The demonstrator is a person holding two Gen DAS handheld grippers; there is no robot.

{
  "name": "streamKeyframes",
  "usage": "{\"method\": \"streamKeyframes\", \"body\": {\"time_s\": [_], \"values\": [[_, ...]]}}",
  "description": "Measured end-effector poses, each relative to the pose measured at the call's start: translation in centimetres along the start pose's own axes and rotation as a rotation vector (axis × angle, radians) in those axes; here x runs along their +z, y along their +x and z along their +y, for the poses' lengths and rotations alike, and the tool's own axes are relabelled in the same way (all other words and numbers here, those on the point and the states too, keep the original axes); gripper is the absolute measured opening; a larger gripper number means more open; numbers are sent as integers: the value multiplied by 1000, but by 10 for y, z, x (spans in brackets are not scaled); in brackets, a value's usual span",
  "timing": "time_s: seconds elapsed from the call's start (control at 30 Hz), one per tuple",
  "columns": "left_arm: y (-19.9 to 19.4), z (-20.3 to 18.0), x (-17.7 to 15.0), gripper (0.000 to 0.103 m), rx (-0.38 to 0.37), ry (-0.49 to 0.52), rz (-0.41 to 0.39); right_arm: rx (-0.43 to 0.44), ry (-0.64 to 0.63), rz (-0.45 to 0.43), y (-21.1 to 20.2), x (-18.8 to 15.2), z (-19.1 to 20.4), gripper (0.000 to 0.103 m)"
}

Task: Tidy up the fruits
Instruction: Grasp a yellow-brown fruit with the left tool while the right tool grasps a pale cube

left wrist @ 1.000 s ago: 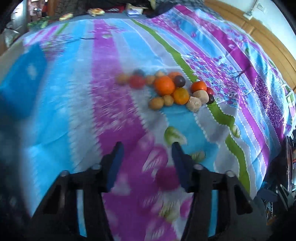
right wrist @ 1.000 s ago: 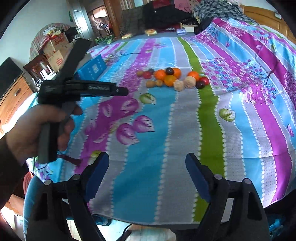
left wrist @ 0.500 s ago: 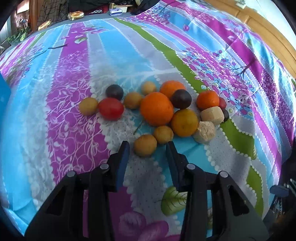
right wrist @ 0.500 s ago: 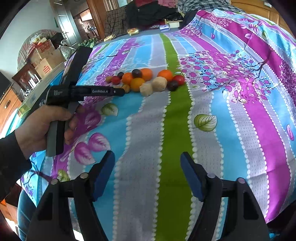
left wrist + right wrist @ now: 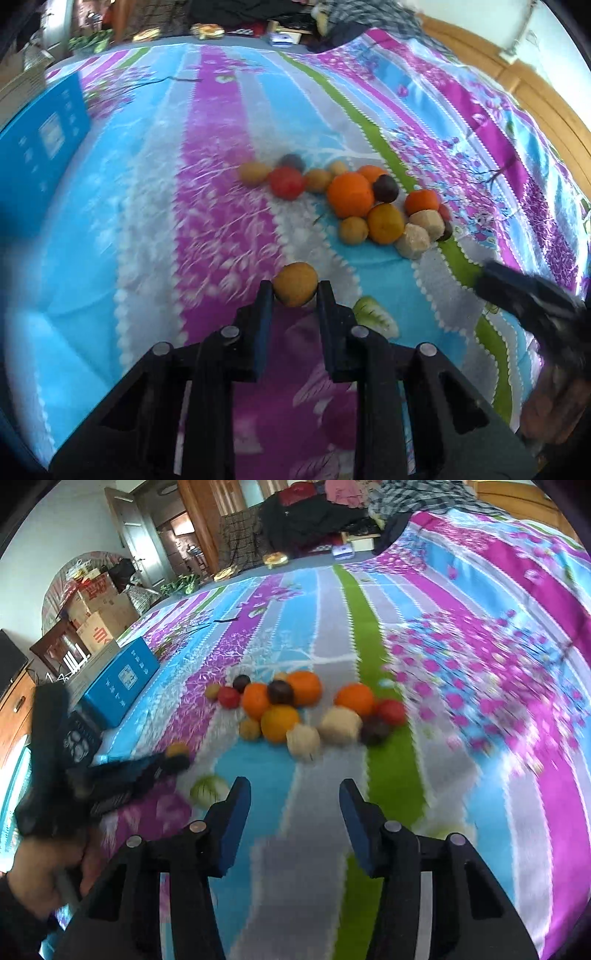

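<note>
Barely begun: left gripper [image 5: 294, 291] pinches one small round yellow-brown fruit [image 5: 296, 284]; the mixed fruit pile [image 5: 295, 709] at centre frame remains unsorted; right gripper [image 5: 291, 797] is spread, empty.

Both views are fisheye cameras that look forward along gripper fingers, low over a striped bedspread [image 5: 221, 206]. The left wrist view sits close above the cloth and faces the fruit pile [image 5: 354, 199] from near; the right gripper [image 5: 517, 295] shows at its right edge. The right wrist view looks from a little farther back at the same pile [image 5: 291, 709], with the left gripper [image 5: 173, 760] at its left. Both share the pile, the blue box [image 5: 118, 679] and the far bed edge.
</note>
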State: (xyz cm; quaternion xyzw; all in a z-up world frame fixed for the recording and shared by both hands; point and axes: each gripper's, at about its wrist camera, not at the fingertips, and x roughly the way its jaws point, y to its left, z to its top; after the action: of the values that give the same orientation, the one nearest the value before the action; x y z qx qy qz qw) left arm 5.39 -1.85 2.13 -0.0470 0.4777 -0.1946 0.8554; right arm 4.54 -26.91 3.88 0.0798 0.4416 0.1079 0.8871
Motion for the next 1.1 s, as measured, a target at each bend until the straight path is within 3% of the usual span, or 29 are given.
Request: {"method": "streamKeyframes", "body": {"time_s": [0.2, 0.33, 0.43, 0.47, 0.63, 1.1], "values": [[3, 2, -8, 24, 12, -9, 24, -48, -63, 42, 44, 15, 6, 54], [5, -7, -9, 24, 71, 34, 11, -90, -108, 65, 64, 13, 10, 51], [8, -9, -12, 24, 101, 51, 0, -116, -115, 65, 71, 9, 9, 43], [9, -10, -13, 24, 107, 54, -6, -132, -118, 57, 71, 8, 9, 36], [10, -11, -12, 24, 125, 65, -11, -149, -106, 45, 69, 8, 6, 28], [-9, -17, -11, 24, 134, 48, -21, -139, -90, -15, 9, -5, 21, 28]]}}
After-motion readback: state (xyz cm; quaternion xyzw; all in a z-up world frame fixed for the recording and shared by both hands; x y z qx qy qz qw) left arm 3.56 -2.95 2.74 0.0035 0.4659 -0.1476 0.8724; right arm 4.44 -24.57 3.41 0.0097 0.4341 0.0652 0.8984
